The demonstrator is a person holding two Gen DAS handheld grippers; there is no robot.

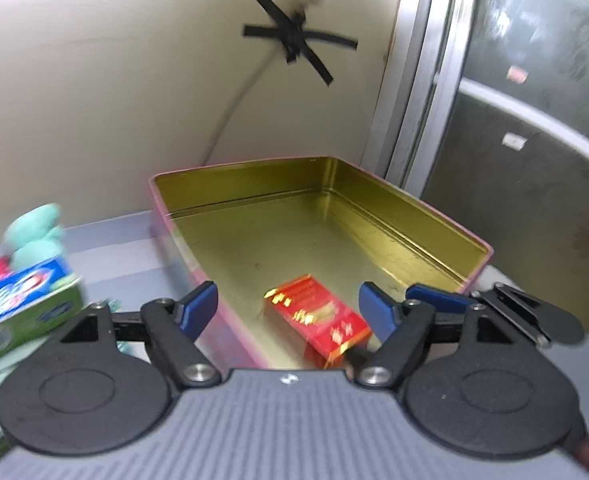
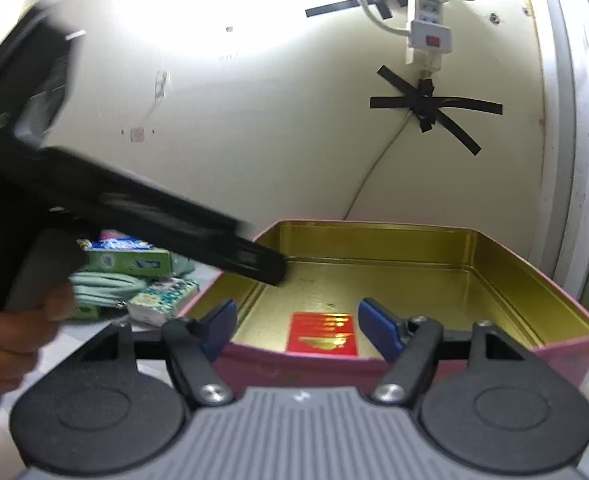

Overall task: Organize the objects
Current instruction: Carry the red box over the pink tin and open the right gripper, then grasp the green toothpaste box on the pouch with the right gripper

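A pink tin box with a gold inside stands open on the table. A small red carton with gold print lies on its floor near the front corner. My left gripper is open and empty, just above and in front of that carton. My right gripper is open and empty, outside the tin's near wall, facing the red carton. The left gripper's black body crosses the right wrist view from the left, over the tin's left rim.
To the left of the tin lie a green and blue toothpaste box, a mint-green soft item, a mint bundle and a patterned packet. A cream wall with a taped cable and a power strip stands behind. A metal door frame is at right.
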